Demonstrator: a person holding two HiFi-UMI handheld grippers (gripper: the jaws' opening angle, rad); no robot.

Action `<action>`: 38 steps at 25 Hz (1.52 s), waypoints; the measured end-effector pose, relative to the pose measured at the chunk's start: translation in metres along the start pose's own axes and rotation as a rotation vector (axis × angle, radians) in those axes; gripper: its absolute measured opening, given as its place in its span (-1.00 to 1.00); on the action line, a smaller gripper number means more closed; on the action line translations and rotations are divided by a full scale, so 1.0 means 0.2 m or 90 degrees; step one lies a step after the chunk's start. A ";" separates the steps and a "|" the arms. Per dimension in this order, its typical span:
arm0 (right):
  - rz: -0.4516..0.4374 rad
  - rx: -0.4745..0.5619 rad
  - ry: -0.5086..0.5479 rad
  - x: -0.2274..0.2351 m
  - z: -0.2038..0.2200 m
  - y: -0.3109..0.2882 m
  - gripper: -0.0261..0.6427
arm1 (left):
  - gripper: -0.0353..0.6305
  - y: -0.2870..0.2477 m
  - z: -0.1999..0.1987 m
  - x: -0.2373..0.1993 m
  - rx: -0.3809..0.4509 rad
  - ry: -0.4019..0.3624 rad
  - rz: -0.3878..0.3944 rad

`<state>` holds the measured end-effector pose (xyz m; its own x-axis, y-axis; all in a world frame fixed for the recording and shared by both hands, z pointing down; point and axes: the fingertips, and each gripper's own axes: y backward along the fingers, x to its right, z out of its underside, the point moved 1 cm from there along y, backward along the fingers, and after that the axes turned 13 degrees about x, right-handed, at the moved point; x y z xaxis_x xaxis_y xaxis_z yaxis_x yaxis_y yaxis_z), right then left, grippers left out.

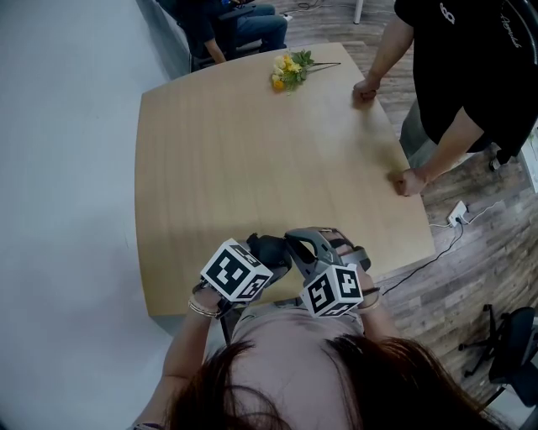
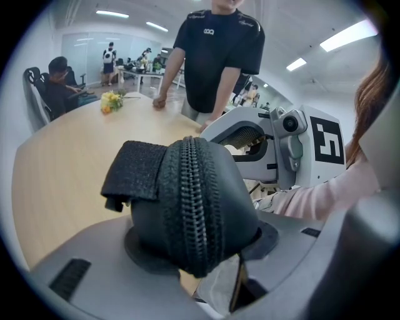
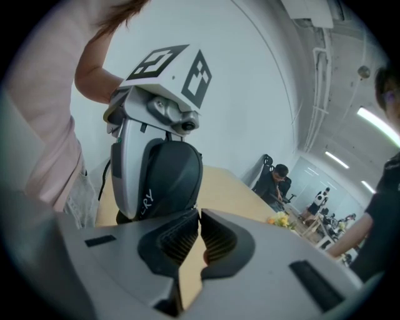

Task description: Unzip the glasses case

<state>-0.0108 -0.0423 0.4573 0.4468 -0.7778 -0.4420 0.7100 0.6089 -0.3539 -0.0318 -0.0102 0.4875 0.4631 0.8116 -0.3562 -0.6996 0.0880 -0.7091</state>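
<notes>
A dark glasses case [image 2: 187, 200] with a closed zip along its edge sits clamped between the jaws of my left gripper [image 2: 200, 253]. In the head view the case [image 1: 271, 249] is held just above the near edge of the table [image 1: 252, 151], in front of my left gripper's marker cube [image 1: 237, 270]. My right gripper [image 3: 198, 215] has its ribbed pads meeting at the tips, right beside the case [image 3: 169, 175]. Nothing shows between its pads. From the left gripper view, the right gripper [image 2: 250, 140] stands close behind the case on the right.
A bunch of yellow flowers [image 1: 288, 70] lies at the far side of the table. A person in black [image 1: 471, 67] leans with both fists on the right edge. Another person [image 1: 227, 25] sits beyond the far edge. A cable and socket [image 1: 458, 214] lie on the floor at right.
</notes>
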 end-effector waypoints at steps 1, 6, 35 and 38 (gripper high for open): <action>0.000 0.001 0.000 0.00 0.00 0.00 -0.87 | -0.24 0.00 0.01 0.00 -0.002 0.000 0.000; -0.003 0.003 0.001 -0.01 -0.01 -0.01 -0.87 | -0.24 -0.01 0.03 -0.01 -0.015 -0.003 0.001; -0.024 -0.010 0.023 -0.01 0.01 0.02 -0.87 | -0.24 -0.11 0.11 0.03 -0.096 -0.021 0.048; -0.027 -0.010 0.025 -0.02 0.02 0.03 -0.87 | -0.24 -0.11 0.11 0.03 -0.108 -0.029 0.049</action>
<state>-0.0067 -0.0373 0.4598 0.3942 -0.7963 -0.4587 0.7187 0.5782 -0.3861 -0.0254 0.0056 0.5153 0.3836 0.8379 -0.3882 -0.6287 -0.0709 -0.7744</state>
